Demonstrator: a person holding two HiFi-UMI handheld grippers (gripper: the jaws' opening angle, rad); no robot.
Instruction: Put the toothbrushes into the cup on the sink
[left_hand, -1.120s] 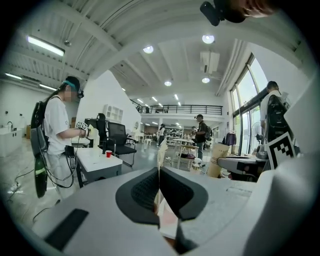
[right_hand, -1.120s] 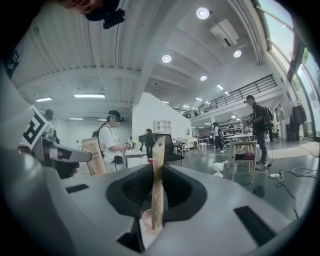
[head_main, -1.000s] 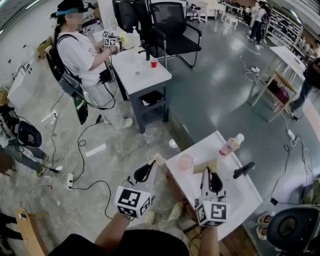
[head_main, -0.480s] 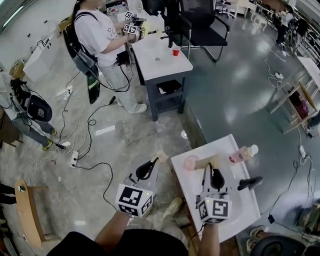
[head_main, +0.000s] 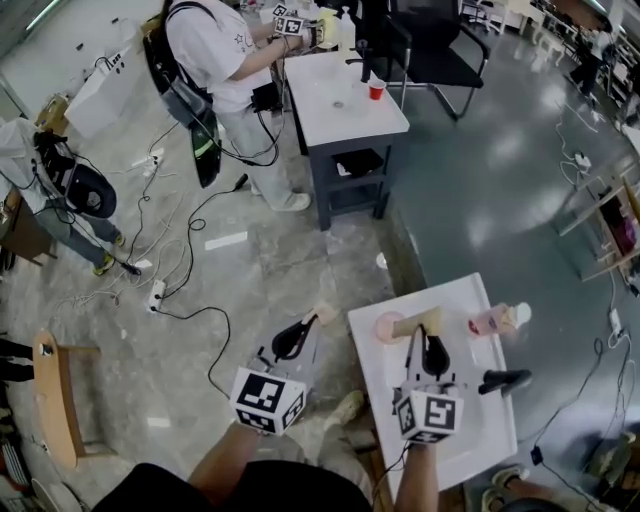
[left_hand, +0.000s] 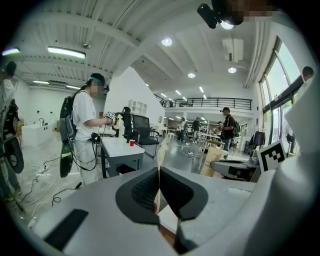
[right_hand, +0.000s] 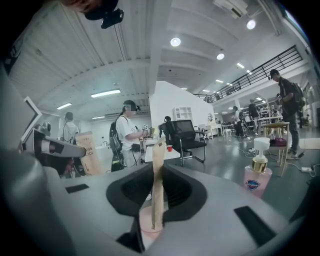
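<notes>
The delivery step is in hand: both toothbrushes are being held in their boxes, and none is seen standing in the pink cup (head_main: 386, 327) yet. The cup is standing at the far left part of the white sink (head_main: 480, 432). The right gripper (head_main: 428, 338) is being kept clenched on a flat kraft toothbrush box (right_hand: 157, 185). One end of this box is being held just at the mouth of the cup, and whether it is already inside the rim cannot be told. The left gripper (head_main: 308, 325) is being kept fully closed on the second toothbrush box (left_hand: 161, 152), to the left of the sink and apart from the cup.

By judgement, the next move is calling for the right box to be stood up and released inside the cup. After that the second toothbrush box is to be brought across.

Writing: in the right gripper view the letters "TOO" are being shown on the second toothbrush box, and the rest is too small to read. The pink soap dispenser (right_hand: 258, 177) is carrying a blue shield label, which is not readable.
</notes>
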